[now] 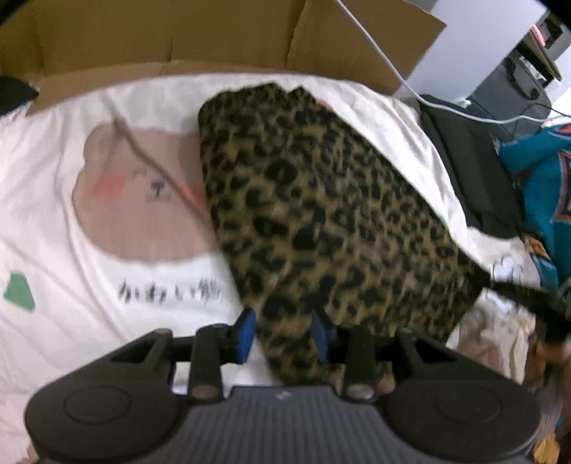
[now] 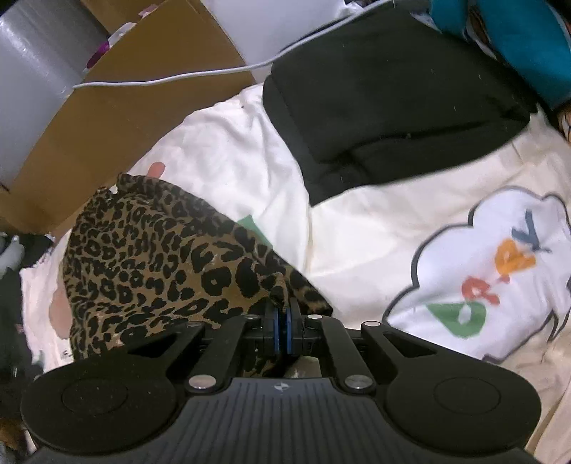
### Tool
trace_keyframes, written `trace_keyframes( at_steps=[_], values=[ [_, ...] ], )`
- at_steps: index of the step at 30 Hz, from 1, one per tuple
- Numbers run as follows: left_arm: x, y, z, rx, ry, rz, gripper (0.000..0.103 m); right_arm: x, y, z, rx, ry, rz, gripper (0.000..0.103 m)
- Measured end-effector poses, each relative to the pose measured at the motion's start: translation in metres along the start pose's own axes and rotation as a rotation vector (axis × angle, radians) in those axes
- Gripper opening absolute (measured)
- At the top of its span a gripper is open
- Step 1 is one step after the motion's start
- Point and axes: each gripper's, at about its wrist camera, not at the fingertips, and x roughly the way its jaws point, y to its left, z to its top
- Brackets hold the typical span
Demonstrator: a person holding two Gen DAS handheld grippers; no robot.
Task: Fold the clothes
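Both grippers, left gripper point(image 1: 283, 333) and right gripper point(image 2: 282, 323), pinch the leopard-print garment point(image 1: 321, 214) between their fingers, over the white bedsheet point(image 1: 71, 321) (mid-fold). Next: lay it flat, neatly.

A white bedsheet point(image 1: 53, 221) printed with cartoon figures fills most of both views. Brown cardboard point(image 1: 178, 32) stands along its far edge, across the top of the left view. A white cable point(image 2: 171, 78) runs over the cardboard at the upper left of the right view, beside a grey roll point(image 2: 32, 71).
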Motion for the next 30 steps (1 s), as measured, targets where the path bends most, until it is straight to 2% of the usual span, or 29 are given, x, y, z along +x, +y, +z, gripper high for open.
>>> trace_keyframes(
  at_steps=[4,9,12,24,30],
  values=[
    [0.001,-0.024,0.041,-0.020,-0.020,0.016,0.036,-0.001,-0.004,-0.010,0.005,-0.044,0.018,0.002],
    [0.013,-0.061,0.094,-0.043,-0.046,0.052,0.037,0.008,-0.024,-0.021,0.152,-0.086,0.064,0.002],
    [0.022,-0.074,0.119,-0.090,-0.051,0.064,0.037,0.007,-0.022,-0.020,0.133,-0.094,0.067,0.003],
    [0.057,-0.112,0.186,-0.163,-0.016,0.138,0.037,0.007,-0.030,-0.019,0.153,-0.093,0.108,0.003],
    [0.095,-0.119,0.203,-0.198,0.026,0.189,0.033,0.008,-0.033,-0.017,0.125,-0.083,0.121,0.003]
  ],
)
